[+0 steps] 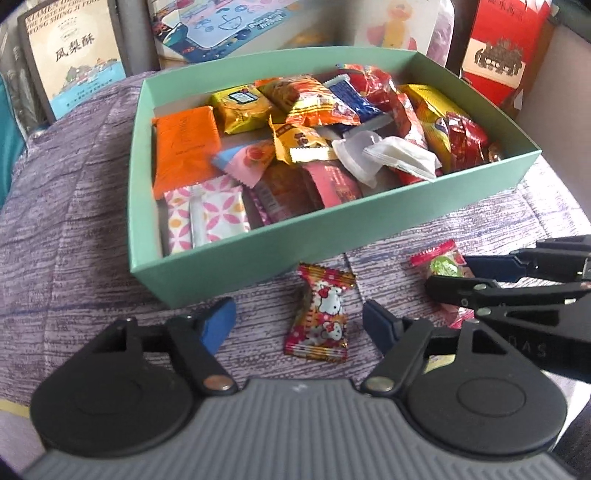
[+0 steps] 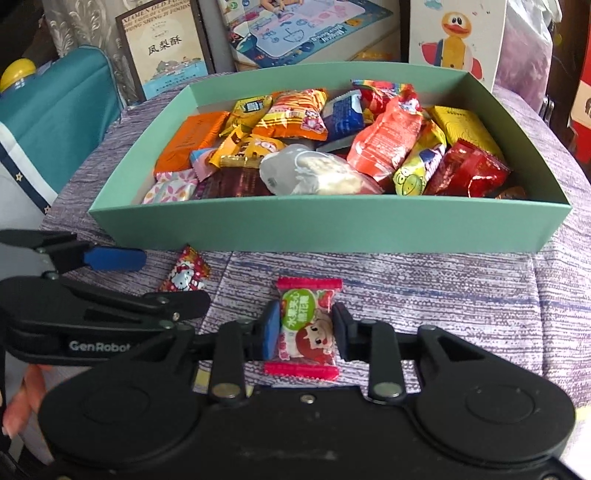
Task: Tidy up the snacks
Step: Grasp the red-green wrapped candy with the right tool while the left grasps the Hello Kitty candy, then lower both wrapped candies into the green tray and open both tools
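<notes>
A mint-green box [image 1: 258,247] [image 2: 332,229] full of several wrapped snacks stands on a purple cloth. A red Hello Kitty candy [image 1: 321,314] [image 2: 186,275] lies on the cloth in front of the box. My left gripper [image 1: 299,321] is open, its blue pads either side of that candy without touching it. A pink and green strawberry candy [image 2: 306,328] [image 1: 443,262] lies to the right. My right gripper [image 2: 306,330] has its pads against both sides of this candy, which still rests on the cloth.
Behind the box stand a pineapple-cake box [image 2: 166,48], a toy mat box [image 2: 303,33], a duck card [image 2: 458,37] and a red carton [image 1: 506,48]. A teal bag [image 2: 55,110] sits at the left. The cloth [image 2: 443,295] spreads in front of the box.
</notes>
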A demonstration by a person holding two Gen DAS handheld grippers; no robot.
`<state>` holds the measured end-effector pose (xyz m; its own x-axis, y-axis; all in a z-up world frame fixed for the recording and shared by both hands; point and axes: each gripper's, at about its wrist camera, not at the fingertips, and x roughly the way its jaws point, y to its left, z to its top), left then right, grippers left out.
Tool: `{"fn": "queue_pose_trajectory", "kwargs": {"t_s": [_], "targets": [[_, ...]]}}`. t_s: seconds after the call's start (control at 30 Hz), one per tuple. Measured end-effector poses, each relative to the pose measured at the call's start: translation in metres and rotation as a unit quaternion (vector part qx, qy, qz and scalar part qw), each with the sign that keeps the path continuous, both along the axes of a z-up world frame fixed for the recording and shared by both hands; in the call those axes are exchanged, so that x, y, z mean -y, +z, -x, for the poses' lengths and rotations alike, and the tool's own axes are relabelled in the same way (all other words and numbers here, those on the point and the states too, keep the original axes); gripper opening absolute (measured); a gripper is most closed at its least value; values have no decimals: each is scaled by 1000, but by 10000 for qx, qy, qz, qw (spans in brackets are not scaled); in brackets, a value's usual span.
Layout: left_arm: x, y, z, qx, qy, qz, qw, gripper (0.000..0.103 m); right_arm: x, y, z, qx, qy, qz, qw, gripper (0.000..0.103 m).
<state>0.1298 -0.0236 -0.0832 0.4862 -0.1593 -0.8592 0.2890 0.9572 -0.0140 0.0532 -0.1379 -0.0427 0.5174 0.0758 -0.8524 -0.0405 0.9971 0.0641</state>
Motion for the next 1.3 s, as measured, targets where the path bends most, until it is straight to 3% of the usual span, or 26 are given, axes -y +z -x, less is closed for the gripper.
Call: {"fn": "queue_pose_trajectory", "kwargs": {"t_s": [0.07,0.17,0.2,0.43,0.8,1.07,1.3], "targets": [[3,0,1,56,-41,-128,9999,67,-1,0,1,44,36,18,10000,31],[7,2,3,143,-108,-168,9997,40,1,0,3,50,73,3,10000,30],[9,2,4,151,-135,-152,9997,23,4,0,4,37,46,-57,10000,30],[6,8,6,6,90,68,9999,20,27,8,10,-54,-386,-603,9974,28],[-5,59,14,332,138,559,9978,20,42,49,10,350,-498,-992,9932,28],[-10,87,-25,592,236,682,9956,20,67,80,-31,709,-715,-999,9899,28],[-17,88,-89,452,467,695,9955,20,109,91,-98,786,-1127,-1043,9850,28]]}}
